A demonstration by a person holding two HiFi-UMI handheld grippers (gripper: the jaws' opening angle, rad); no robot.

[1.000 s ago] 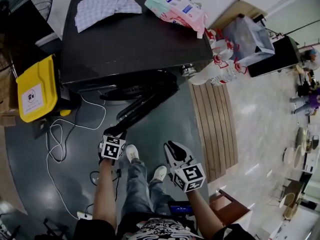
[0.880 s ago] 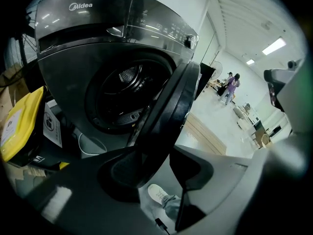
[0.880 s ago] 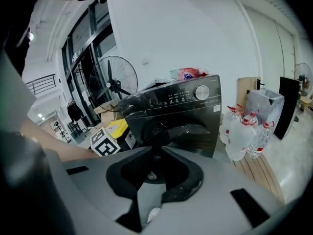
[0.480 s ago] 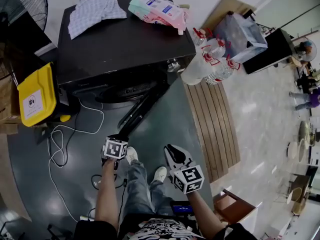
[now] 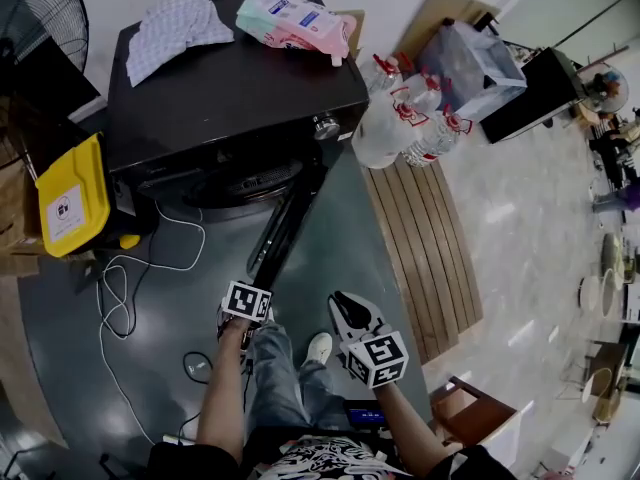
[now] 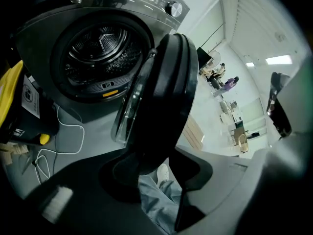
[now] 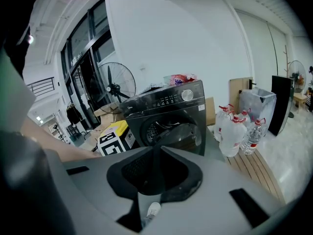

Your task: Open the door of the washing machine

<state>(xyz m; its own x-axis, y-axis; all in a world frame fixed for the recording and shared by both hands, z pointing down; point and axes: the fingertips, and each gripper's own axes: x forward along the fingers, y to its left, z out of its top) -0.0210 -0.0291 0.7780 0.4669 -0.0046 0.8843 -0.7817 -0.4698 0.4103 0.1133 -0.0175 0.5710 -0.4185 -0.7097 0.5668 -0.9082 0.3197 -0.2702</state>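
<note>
Left gripper (image 5: pixel 256 280), forearm reaching toward 12 o'clock, jaws just tightened, clamping edge of round black glass-fronted washer door (image 5: pixel 285 223); open grey floor (image 5: pixel 345 233) at 3 o'clock.

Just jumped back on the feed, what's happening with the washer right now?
A person is opening the washing machine with two hand-held grippers. The left gripper has the free edge of the door between its jaws, which have just been closing on it. The door stands swung well out, so the drum is exposed. The right gripper hangs beside the person's legs, touching nothing. Its jaws have just been closing, empty.
</note>
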